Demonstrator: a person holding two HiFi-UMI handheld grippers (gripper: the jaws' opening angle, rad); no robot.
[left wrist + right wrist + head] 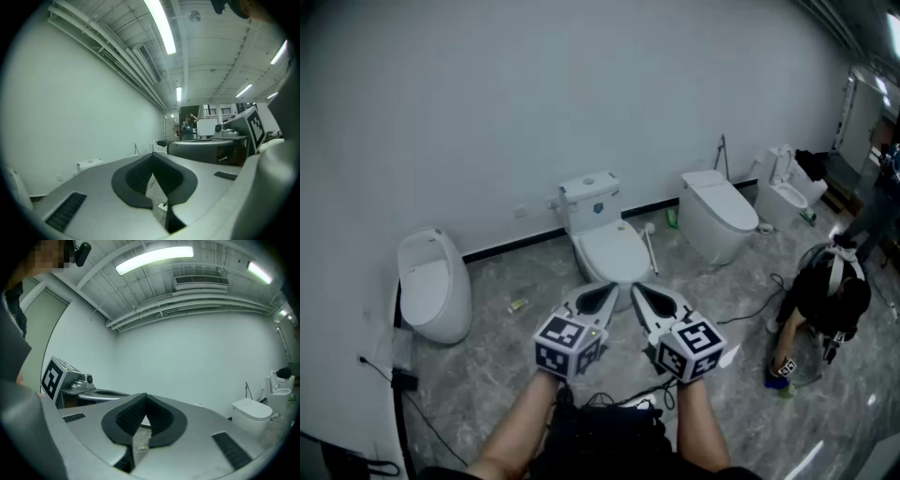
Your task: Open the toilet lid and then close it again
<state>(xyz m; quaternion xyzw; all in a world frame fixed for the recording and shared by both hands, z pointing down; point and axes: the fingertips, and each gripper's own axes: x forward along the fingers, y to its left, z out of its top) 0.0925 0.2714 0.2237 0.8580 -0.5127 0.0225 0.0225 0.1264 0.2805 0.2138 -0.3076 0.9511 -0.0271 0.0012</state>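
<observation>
The left gripper [152, 158] has its jaws closed and empty, and so does the right gripper [144, 398]. They are held side by side and level. The toilet [592, 201] stands at twelve o'clock just beyond them, against the wall, with its lid [614, 249] down. A urinal [434, 286] is at ten o'clock, a second toilet [716, 216] at two, and a crouching person [825, 300] at three.

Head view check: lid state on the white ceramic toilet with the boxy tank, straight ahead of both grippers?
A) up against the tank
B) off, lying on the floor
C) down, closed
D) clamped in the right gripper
C: on the white ceramic toilet with the boxy tank, the smooth white lid lies flat and closed, and the left gripper and right gripper both have their jaws together on nothing.
</observation>
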